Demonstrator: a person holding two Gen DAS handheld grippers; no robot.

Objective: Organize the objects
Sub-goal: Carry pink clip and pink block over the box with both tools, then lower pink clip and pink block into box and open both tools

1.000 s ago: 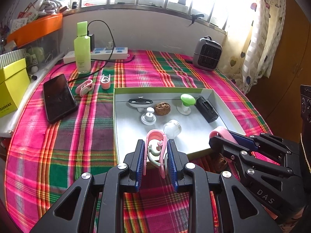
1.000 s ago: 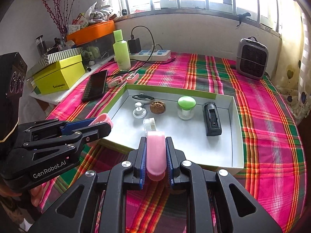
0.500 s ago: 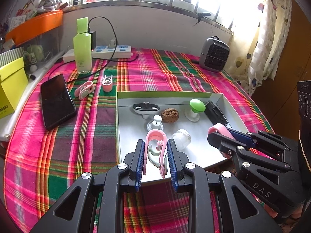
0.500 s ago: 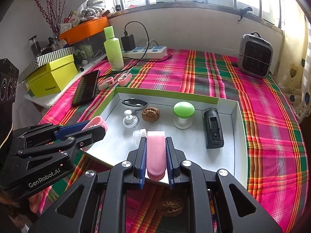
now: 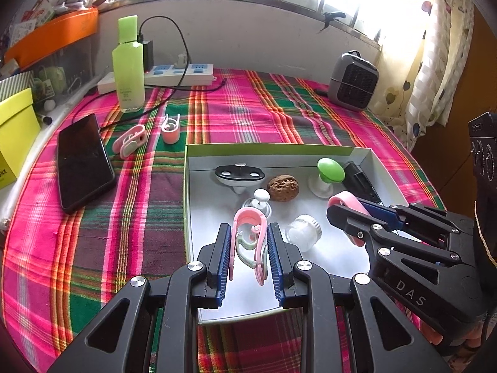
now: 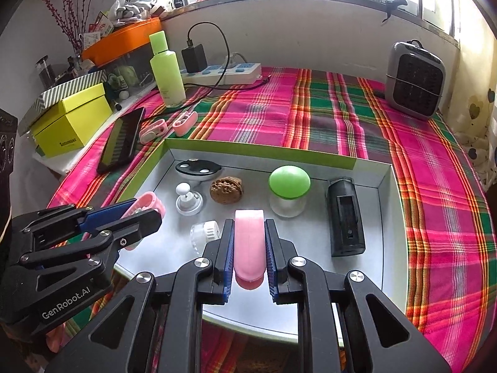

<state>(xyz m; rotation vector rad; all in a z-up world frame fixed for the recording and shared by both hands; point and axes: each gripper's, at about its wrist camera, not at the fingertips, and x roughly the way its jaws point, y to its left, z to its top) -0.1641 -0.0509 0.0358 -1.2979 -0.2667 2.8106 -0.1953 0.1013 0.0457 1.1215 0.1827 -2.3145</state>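
The left gripper is clamped on a pink clip seen edge-on, held over the near part of the white tray. The right gripper squeezes a second pink clip, flat side up, also over the tray's near edge. Just past them a small clear jar lies on its side on the tray floor. Farther in stand a white knob, a brown walnut, a green-capped jar and a black rectangular device along the tray's right wall; a black oval piece sits by the far left corner. Beyond the tray's far left corner, two more pink clips rest on the plaid tablecloth beside a black phone. A green bottle, a power strip and a grey heater stand at the table's far edge
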